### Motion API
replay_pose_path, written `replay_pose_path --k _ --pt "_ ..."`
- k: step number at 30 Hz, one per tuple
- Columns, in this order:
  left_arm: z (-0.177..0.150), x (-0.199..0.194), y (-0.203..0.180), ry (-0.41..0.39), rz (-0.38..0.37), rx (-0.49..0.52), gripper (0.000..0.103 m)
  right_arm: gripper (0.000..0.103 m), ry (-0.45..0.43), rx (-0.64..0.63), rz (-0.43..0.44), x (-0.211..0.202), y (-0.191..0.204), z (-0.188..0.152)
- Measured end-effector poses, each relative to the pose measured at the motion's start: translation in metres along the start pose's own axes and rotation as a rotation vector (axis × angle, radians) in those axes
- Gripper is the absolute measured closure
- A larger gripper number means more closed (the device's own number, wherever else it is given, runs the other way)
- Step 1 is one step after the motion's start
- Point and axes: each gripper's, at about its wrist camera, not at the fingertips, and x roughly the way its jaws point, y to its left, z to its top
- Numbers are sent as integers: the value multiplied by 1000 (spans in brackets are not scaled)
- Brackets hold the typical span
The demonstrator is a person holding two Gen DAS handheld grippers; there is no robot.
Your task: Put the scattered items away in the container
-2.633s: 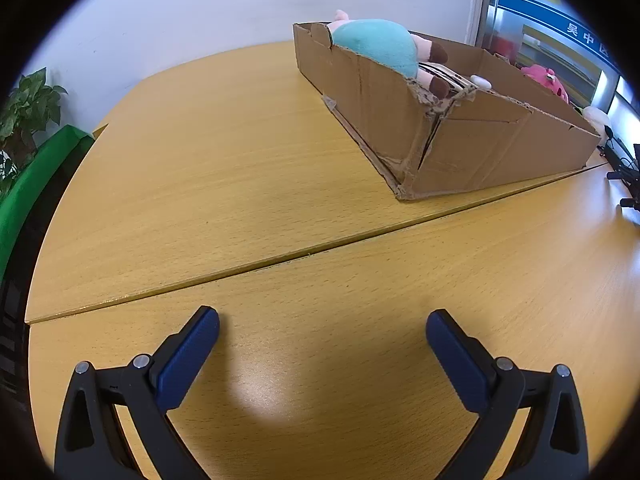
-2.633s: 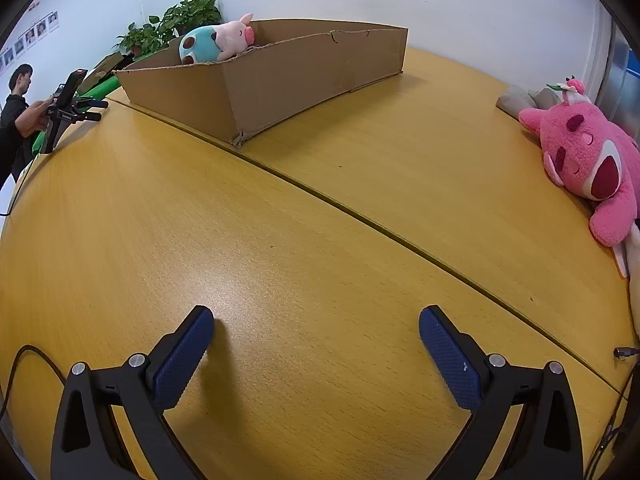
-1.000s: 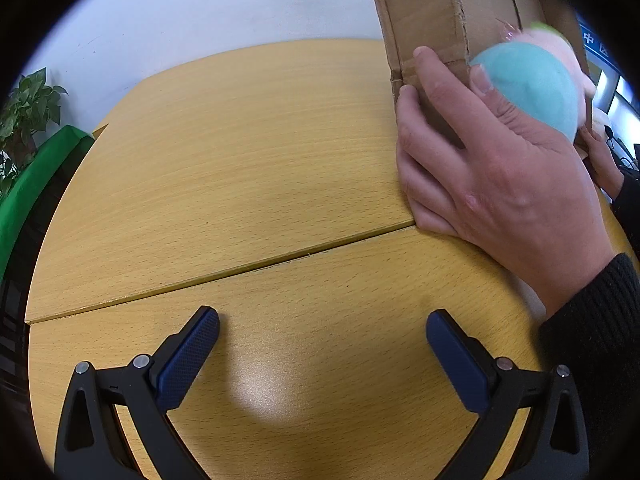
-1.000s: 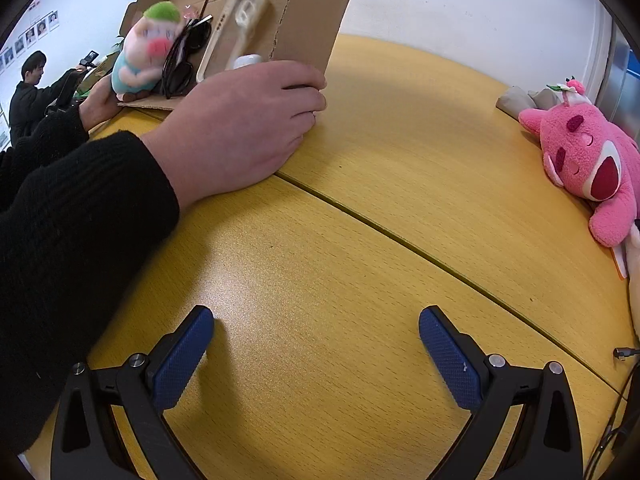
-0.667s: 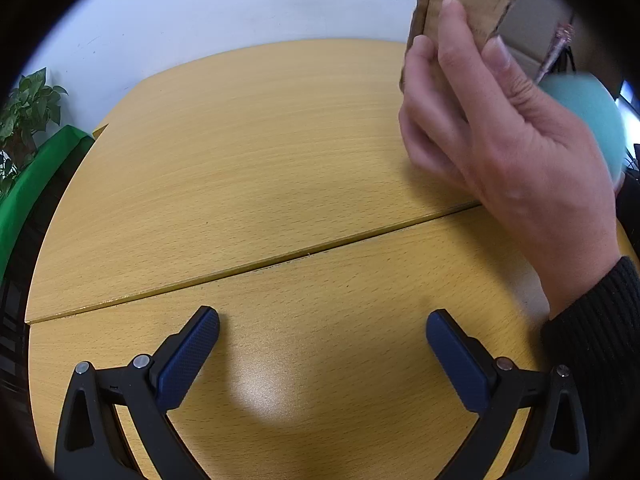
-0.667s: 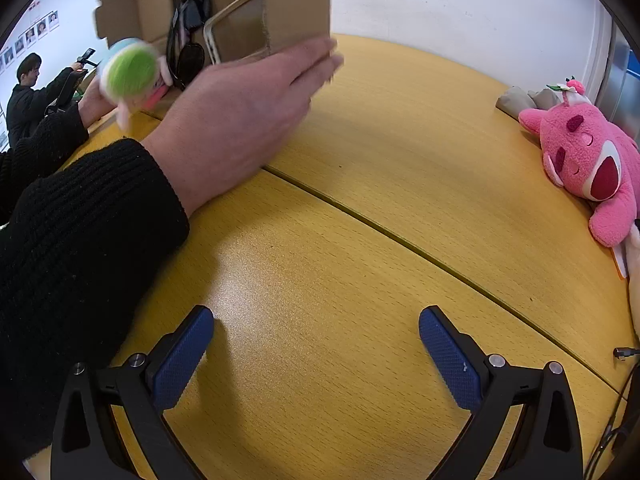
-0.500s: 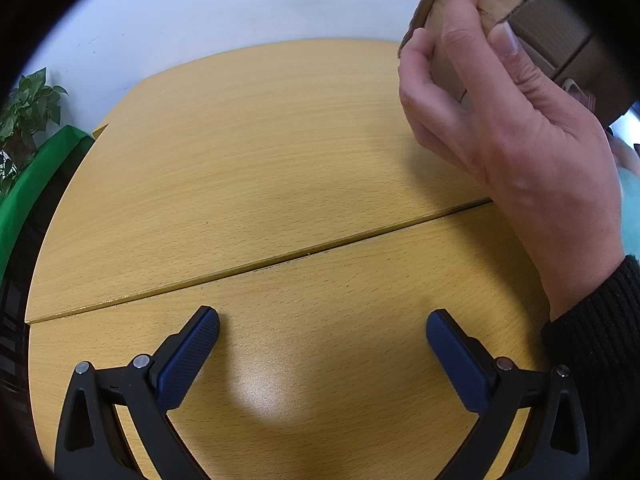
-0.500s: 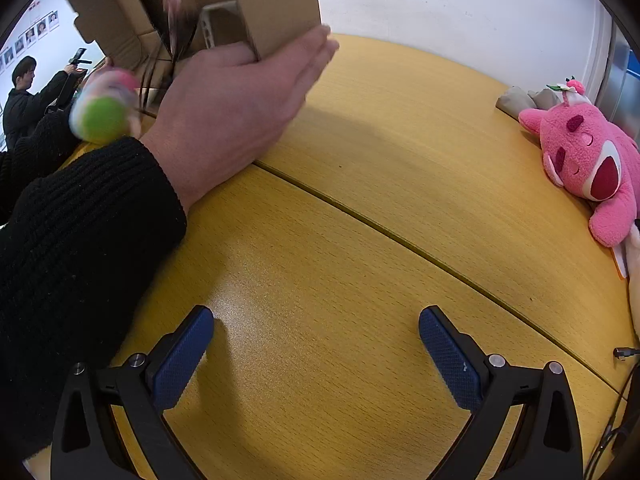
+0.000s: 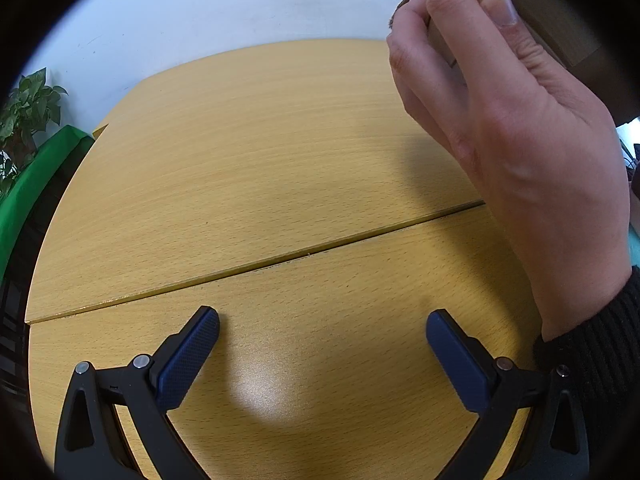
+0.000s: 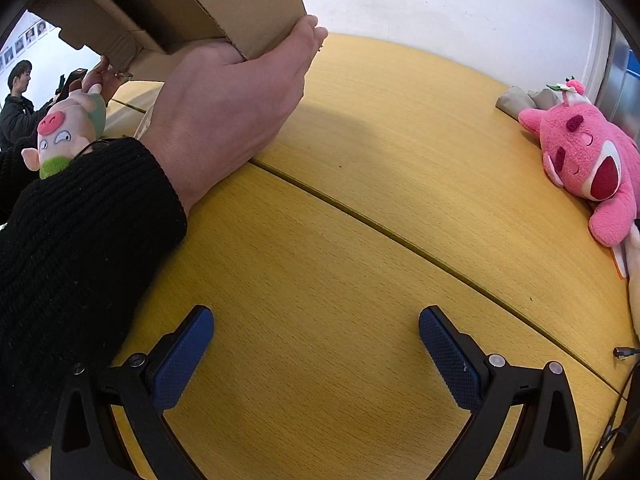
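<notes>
— Lifted higher than half a second ago: corrugated cardboard box (image 10: 224,4), tipped up off the wooden table (image 10: 360,200), gripped by a bare hand (image 10: 228,108) in a black knit sleeve.
— And emptied: fuzzy pig plush (image 10: 68,132) tumbled out near the table's left edge. Left gripper (image 9: 322,344) and right gripper (image 10: 316,340) spread wide, holding nothing.

Bright, even light — glare patch on table (image 9: 256,394); fisheye bending, black vignette corners.

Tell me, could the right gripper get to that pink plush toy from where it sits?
Probably yes. The right gripper has its jaws open, and only bare table lies between it and the pink plush toy.
</notes>
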Motion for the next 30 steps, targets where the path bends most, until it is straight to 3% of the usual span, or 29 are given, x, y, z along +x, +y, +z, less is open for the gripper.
replay_pose_path --k 30 --pt "1 -1 -2 1 10 -14 0 0 0 -7 5 0 -1 1"
